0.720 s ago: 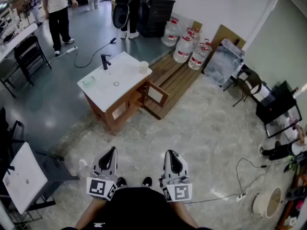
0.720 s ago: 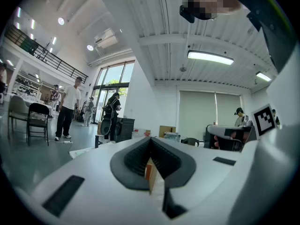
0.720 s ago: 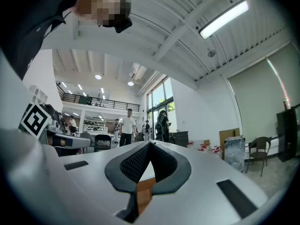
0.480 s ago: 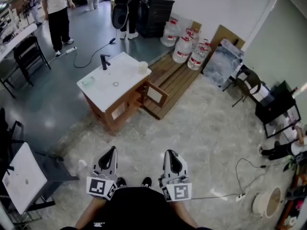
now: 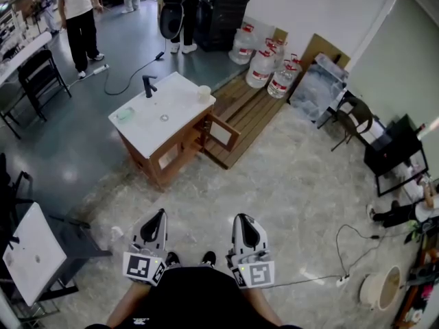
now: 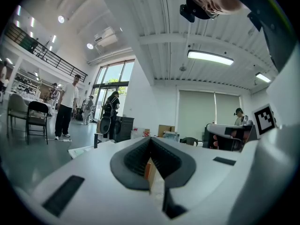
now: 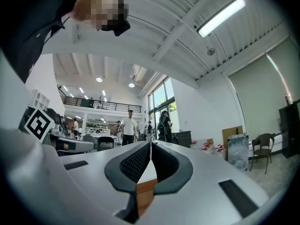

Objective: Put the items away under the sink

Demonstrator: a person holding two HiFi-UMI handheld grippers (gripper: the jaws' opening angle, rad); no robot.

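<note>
The sink unit (image 5: pixel 152 137) stands a few steps ahead, a wooden cabinet with a white top, a black faucet (image 5: pixel 149 86) and one door (image 5: pixel 223 133) swung open. On its top sit a pale cup (image 5: pixel 204 93) and a small green item (image 5: pixel 125 114). Both grippers are held low in front of my body, far from the sink. My left gripper (image 5: pixel 160 215) (image 6: pixel 151 138) is shut with nothing in it. My right gripper (image 5: pixel 241 218) (image 7: pixel 151 143) is likewise shut, its pads meeting at the tips.
A wooden pallet (image 5: pixel 248 110) lies behind the sink, with several water jugs (image 5: pixel 268 69) at its far end. A white side table (image 5: pixel 33 253) stands at my left. A cable and power strip (image 5: pixel 343 279) lie on the floor at right. People stand at the back left (image 5: pixel 81 16).
Hardly anything: the sink unit sits a touch higher and further left in the head view. Both grippers keep the same place and stay shut.
</note>
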